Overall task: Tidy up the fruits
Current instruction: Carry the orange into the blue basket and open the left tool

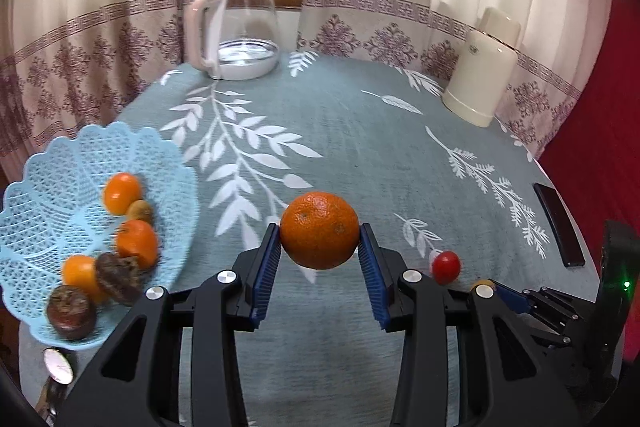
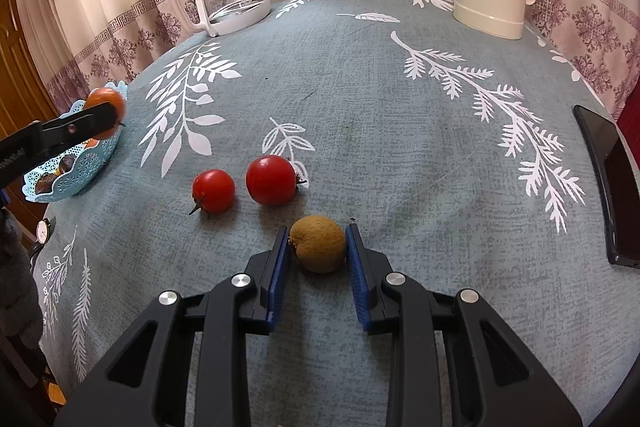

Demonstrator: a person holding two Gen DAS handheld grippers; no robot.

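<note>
I am carrying an orange (image 1: 319,230) clamped in the left tool (image 1: 320,247), raised off the tabletop just beside the blue basket (image 1: 48,163); next I judge it needs releasing over the basket. My right tool (image 2: 318,247) is bracketing a brown fruit (image 2: 319,243) near the two tomatoes (image 2: 271,180), its pads close, though I cannot tell if they are gripping.

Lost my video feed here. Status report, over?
Left gripper shut on orange, held clear of the cloth beside basket. Right gripper around kiwi on table, grip not confirmed. Two tomatoes loose. Path clear.
</note>
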